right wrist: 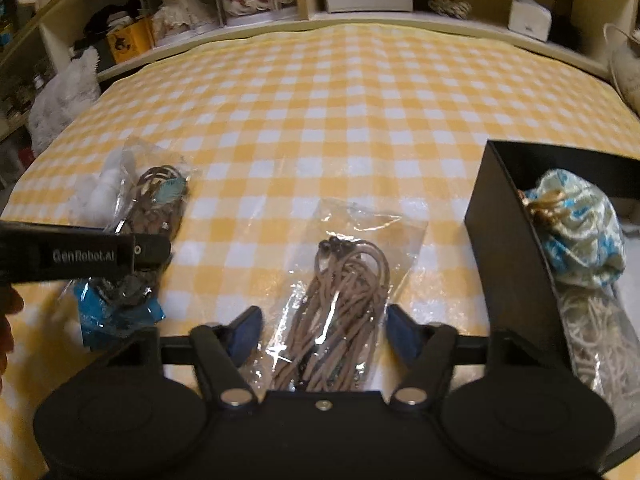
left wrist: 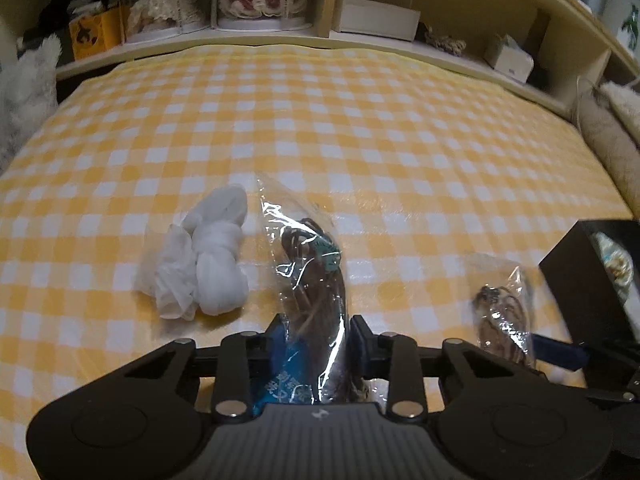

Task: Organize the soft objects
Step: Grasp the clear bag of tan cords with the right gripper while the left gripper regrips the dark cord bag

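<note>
Here, crinkled clear bag (left wrist: 316, 280) holds dark-brown cords.

- dark cord bag (left wrist: 316, 280): lower end hidden behind left gripper (left wrist: 316, 344) body, blue label text only partly readable
- tan cord bag (right wrist: 344, 300): near end hidden under right gripper (right wrist: 324, 332) housing
- black box (right wrist: 516, 240): cut off by right frame edge, contents partly hidden by its wall
- white cloth bundle (right wrist: 104, 184): blurred, half behind the bag
- shelf dolls (left wrist: 160, 4): heads cropped, faces blurred
</note>
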Available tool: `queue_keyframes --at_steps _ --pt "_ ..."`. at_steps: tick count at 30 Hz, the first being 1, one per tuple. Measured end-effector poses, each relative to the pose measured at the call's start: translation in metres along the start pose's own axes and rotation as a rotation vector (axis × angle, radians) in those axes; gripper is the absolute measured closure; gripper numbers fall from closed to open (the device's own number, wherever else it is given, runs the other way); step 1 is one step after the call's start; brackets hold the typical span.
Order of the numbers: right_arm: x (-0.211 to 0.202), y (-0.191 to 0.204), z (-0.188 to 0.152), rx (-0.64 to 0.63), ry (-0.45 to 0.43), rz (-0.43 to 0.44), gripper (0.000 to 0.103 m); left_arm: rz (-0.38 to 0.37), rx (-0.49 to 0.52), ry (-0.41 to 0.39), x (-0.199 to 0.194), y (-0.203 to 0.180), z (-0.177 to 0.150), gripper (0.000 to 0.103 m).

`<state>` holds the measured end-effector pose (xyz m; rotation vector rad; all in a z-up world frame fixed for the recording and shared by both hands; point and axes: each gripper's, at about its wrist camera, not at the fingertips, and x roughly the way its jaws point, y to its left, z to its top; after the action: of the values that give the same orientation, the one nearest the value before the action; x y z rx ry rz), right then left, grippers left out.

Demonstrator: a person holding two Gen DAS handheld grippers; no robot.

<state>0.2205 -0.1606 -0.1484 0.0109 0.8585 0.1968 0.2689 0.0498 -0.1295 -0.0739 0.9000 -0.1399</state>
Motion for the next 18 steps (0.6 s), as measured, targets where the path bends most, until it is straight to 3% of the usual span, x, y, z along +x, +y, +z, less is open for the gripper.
queue_keyframes --at_steps 6,8,10,16,17,18 --pt "-0.013 -0.005 0.008 0.001 -0.046 0.059 0.076 -0.019 -0.02 -0.034 -0.015 0.006 0.002 0.068" --pt "-0.018 -0.006 0.01 -0.007 -0.064 0.067 0.077 -0.023 -0.017 -0.048 -0.022 0.001 0.004 0.068" --pt "-0.022 -0.007 0.012 -0.001 -0.078 0.079 0.079 -0.027 -0.01 -0.058 -0.028 -0.004 0.004 0.078" --pt "-0.031 -0.01 0.017 0.006 -0.108 0.083 0.079 -0.014 0.005 -0.056 -0.031 -0.011 -0.001 0.078" --pt "-0.031 -0.01 0.016 0.008 -0.109 0.082 0.079 -0.004 0.014 -0.057 -0.031 -0.012 -0.002 0.077" --pt "-0.031 -0.01 0.016 0.01 -0.109 0.081 0.079 0.009 0.028 -0.058 -0.032 -0.014 -0.003 0.068"
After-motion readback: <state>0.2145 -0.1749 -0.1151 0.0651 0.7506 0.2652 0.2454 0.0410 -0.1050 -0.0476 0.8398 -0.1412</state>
